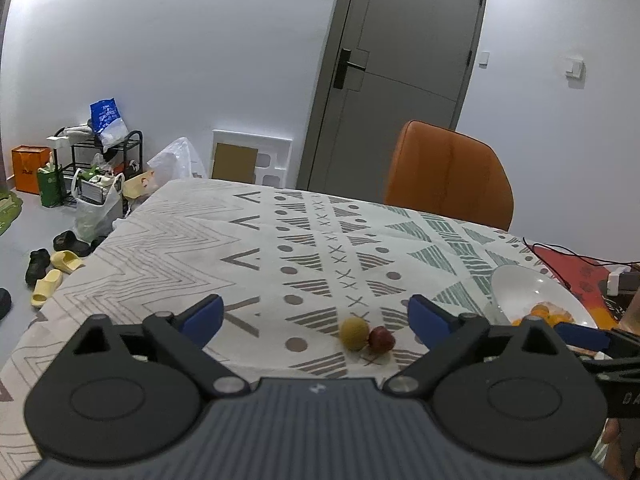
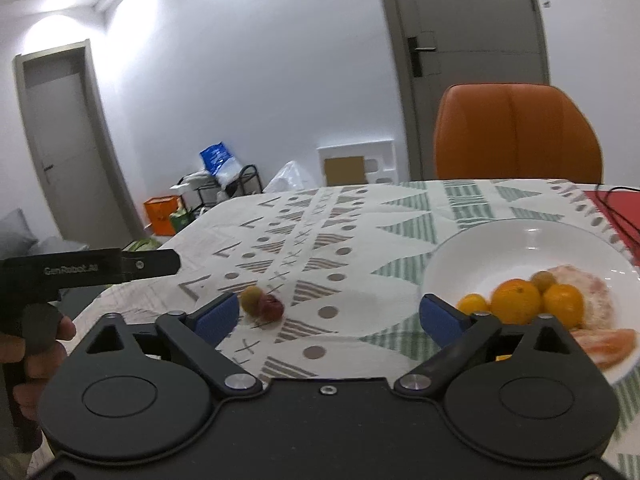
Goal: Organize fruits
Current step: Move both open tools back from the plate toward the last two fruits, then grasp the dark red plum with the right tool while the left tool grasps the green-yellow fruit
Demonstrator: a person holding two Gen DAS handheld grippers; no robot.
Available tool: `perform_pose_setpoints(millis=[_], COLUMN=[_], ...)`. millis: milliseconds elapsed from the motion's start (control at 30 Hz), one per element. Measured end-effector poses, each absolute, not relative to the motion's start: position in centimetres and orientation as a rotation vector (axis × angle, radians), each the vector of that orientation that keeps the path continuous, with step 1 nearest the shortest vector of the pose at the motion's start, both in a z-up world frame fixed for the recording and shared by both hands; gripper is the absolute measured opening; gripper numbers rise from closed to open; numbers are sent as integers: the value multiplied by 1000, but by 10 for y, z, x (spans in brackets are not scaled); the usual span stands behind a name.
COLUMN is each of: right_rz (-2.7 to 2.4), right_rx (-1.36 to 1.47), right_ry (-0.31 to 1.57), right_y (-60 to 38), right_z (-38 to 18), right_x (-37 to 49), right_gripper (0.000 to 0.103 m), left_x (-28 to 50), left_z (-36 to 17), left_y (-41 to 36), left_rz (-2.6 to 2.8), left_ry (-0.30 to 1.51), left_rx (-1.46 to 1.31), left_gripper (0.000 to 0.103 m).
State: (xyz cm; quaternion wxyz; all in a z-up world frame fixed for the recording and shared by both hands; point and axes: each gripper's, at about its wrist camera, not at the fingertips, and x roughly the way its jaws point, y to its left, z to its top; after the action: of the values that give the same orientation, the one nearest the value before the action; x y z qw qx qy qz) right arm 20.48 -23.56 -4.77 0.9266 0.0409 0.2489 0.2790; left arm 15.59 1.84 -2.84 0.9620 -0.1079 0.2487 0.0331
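Left wrist view: left gripper (image 1: 316,316) and right gripper (image 2: 328,314) both spread, empty. Small yellow-green round fruit (image 1: 353,333) touched small red round fruit (image 1: 381,339) on tablecloth, beside white ceramic bowl (image 2: 500,240). I judged gripping one might roll the other away

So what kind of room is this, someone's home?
Most likely a home dining area: a table with a patterned tablecloth, an orange chair, and slippers beside a cluttered shoe rack.

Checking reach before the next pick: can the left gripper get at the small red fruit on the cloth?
Probably yes. The left gripper is open, and the red fruit lies between its fingers. Only the yellow-green fruit touching it crowds the grasp; the bowl sits clear.
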Motion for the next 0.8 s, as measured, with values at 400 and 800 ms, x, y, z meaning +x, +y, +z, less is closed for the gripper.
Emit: perform_pose_setpoints(millis=[400, 800], right_rz=[646, 694], right_rx=[55, 62], right_ry=[581, 654], right_y=[-204, -183], right_z=[-55, -67], right_x=[230, 251], right_gripper=[75, 55], left_x=[168, 188], left_z=[-44, -51], left_y=[30, 34], left_rz=[50, 31], left_ry=[569, 609], left_rx=[-240, -258], left_gripper=[54, 36])
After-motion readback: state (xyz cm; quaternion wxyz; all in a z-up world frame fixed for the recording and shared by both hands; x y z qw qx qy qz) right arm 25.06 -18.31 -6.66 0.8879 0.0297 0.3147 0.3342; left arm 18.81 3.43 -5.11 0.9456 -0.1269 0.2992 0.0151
